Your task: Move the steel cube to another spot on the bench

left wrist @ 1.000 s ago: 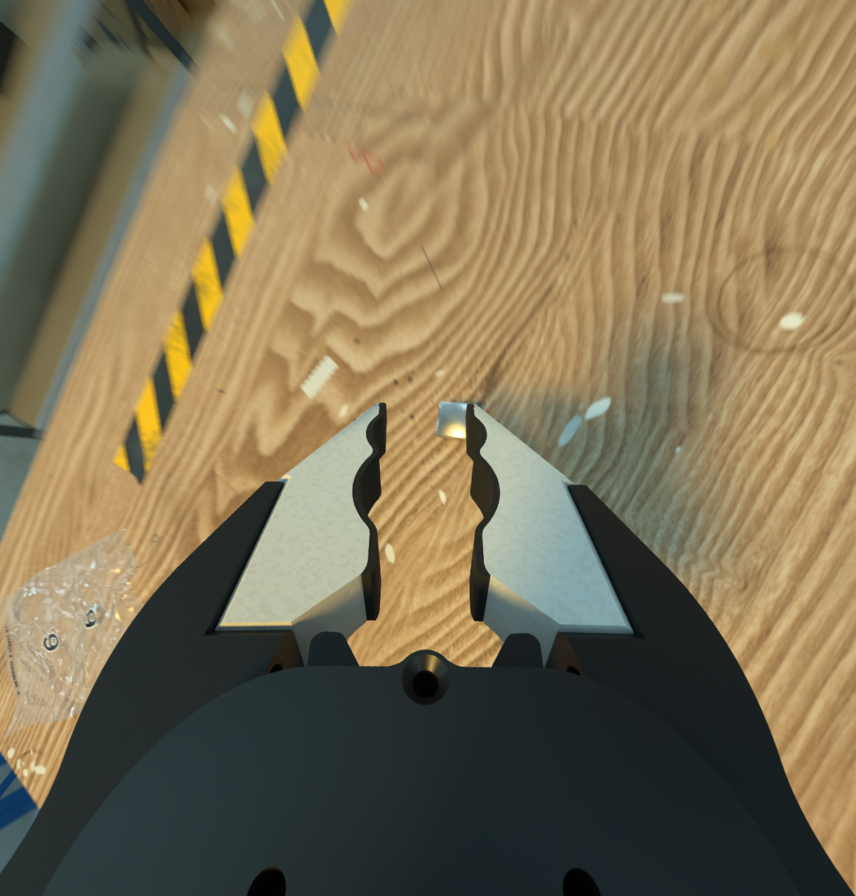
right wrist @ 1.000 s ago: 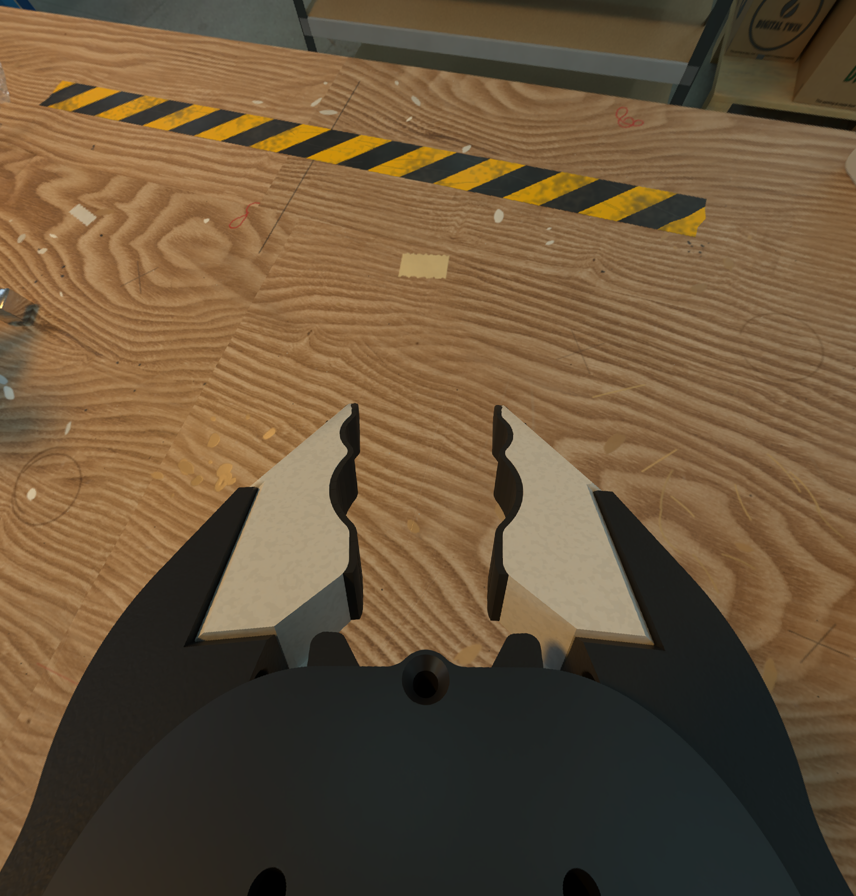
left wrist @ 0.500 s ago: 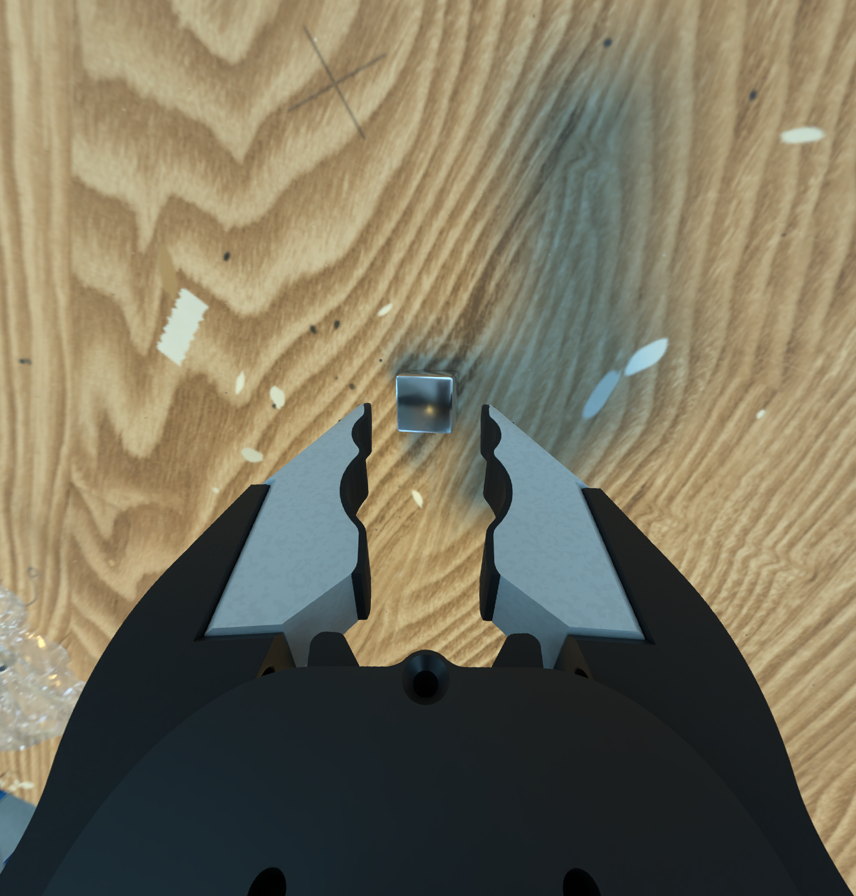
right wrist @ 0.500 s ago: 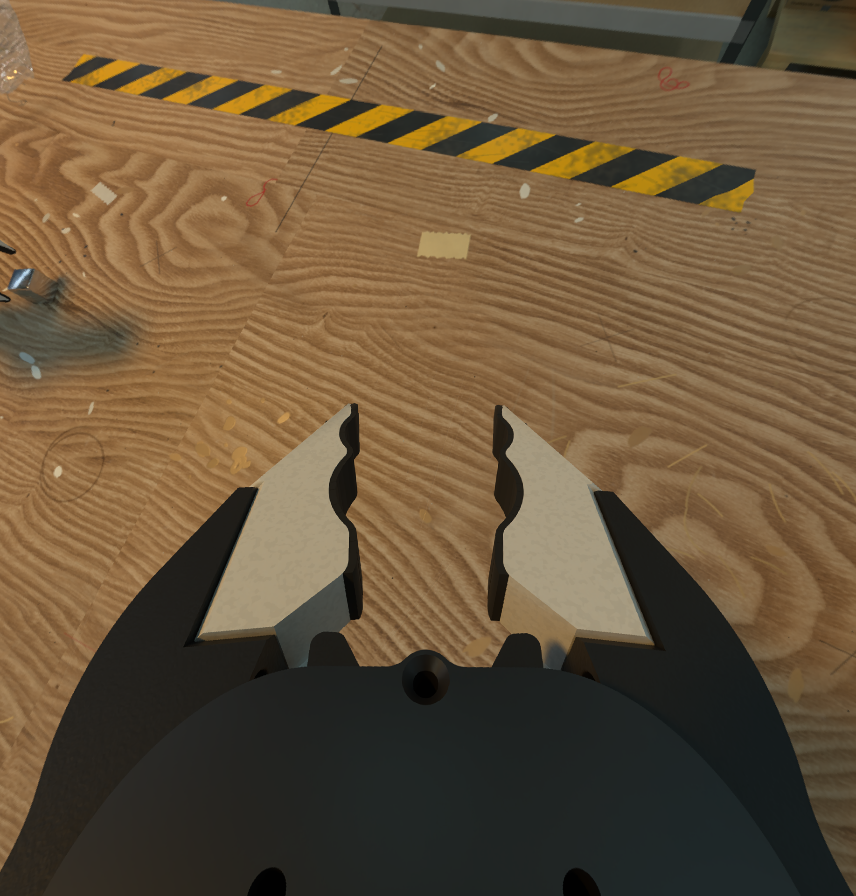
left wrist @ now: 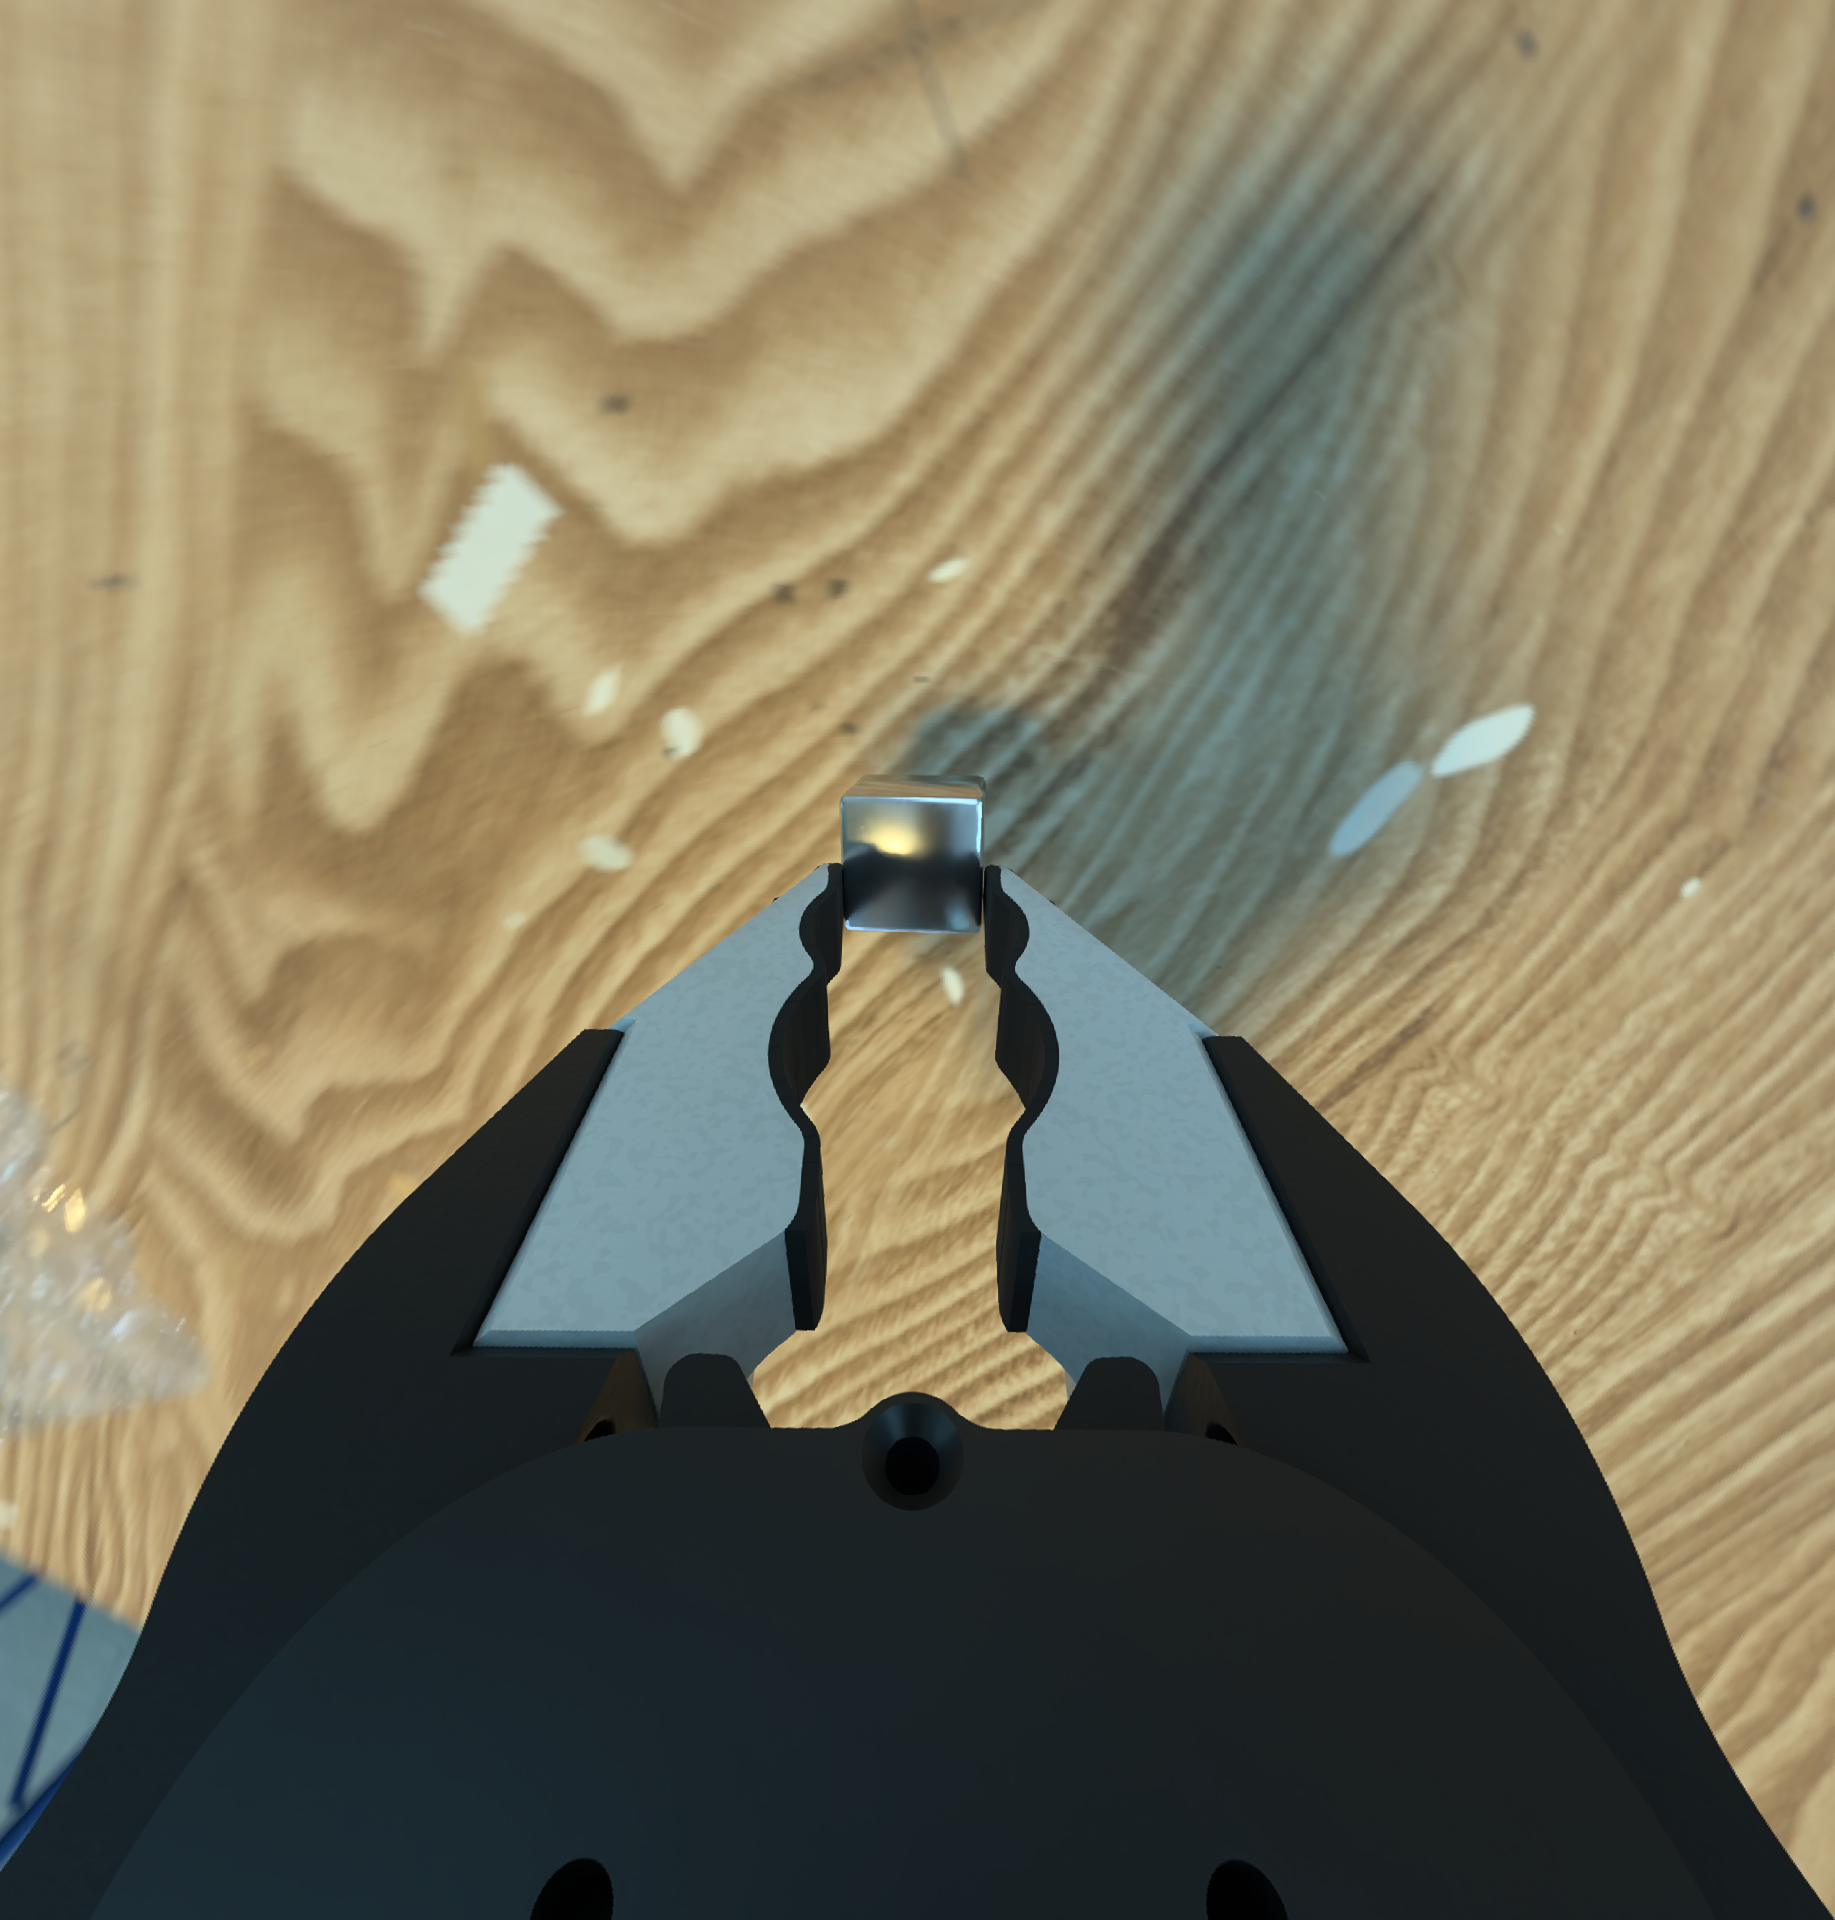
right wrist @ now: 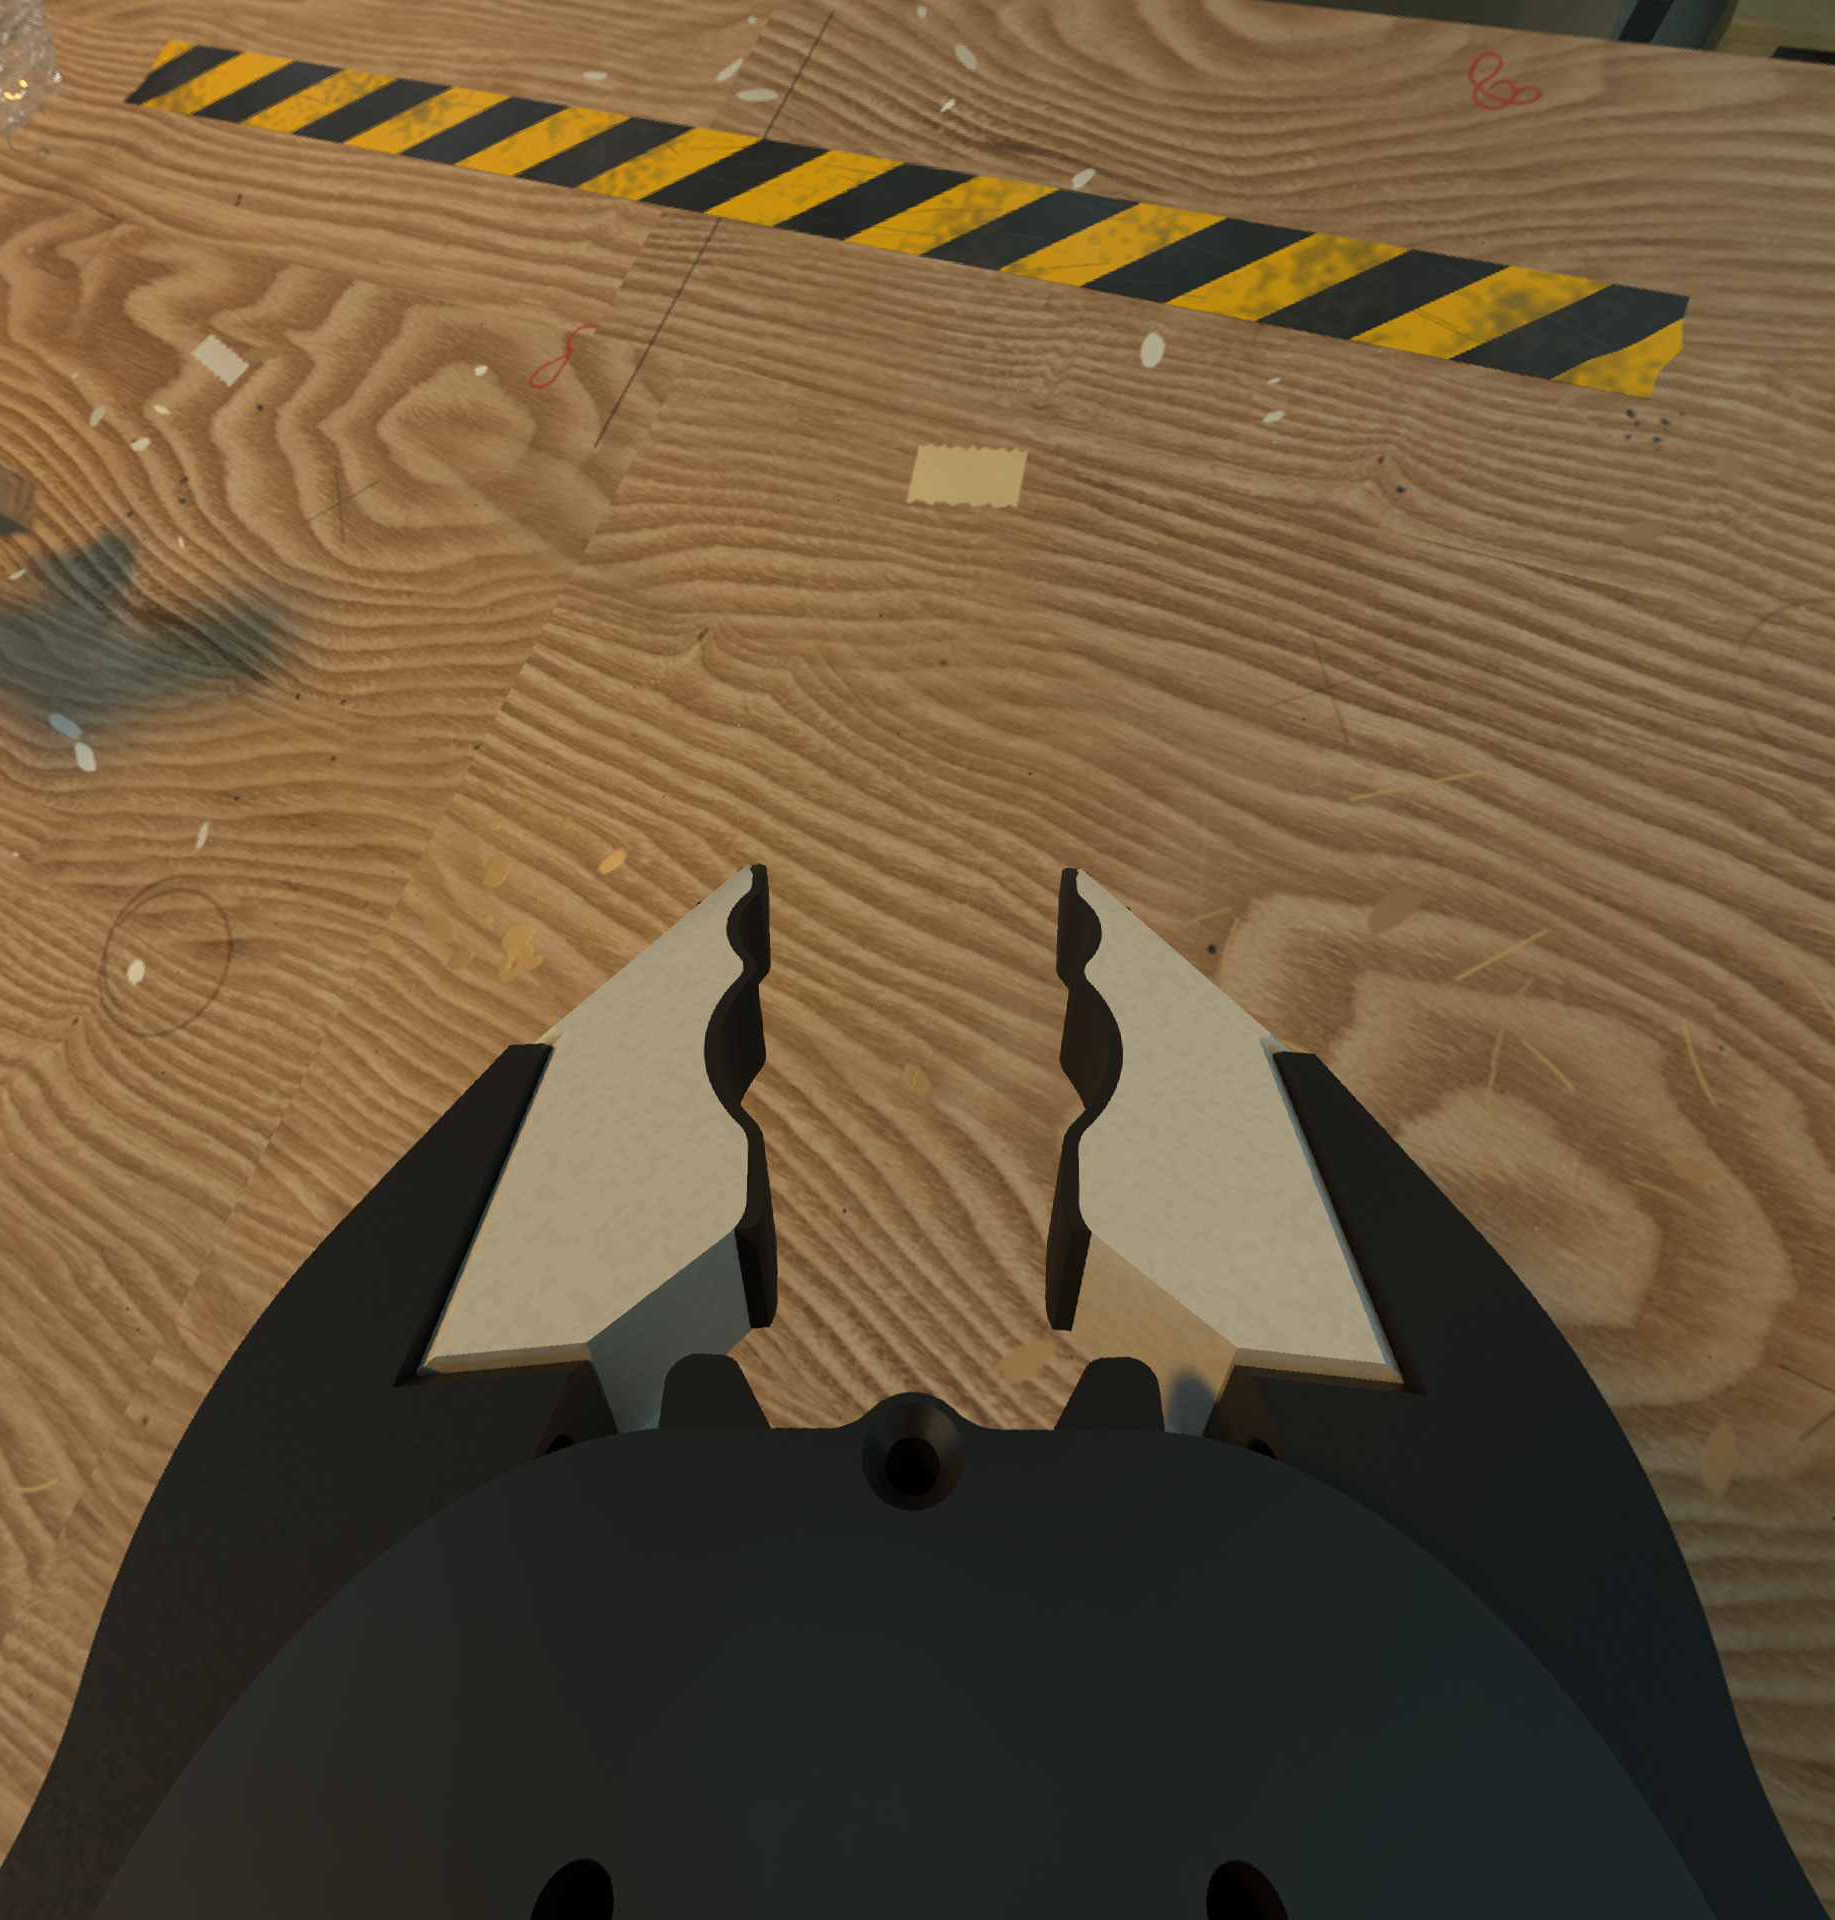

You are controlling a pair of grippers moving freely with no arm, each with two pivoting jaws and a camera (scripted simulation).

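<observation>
Spanning both frames, the wooden tabletop (right wrist: 1100, 675) is carrying striped tape (right wrist: 892, 197) at top; your right hand-held gripper (right wrist: 911, 883) is gaping empty, while your left hand-held gripper (left wrist: 911, 883) is clamping the steel cube (left wrist: 911, 868) at frame center.

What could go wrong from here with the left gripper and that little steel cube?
Only the very tips of the left gripper flank the steel cube, so it may slip out or twist when lifted. Its polished faces look slick, which adds to that. Clear crinkled plastic lies at the bench's left edge; a drop-off there could catch it.
</observation>
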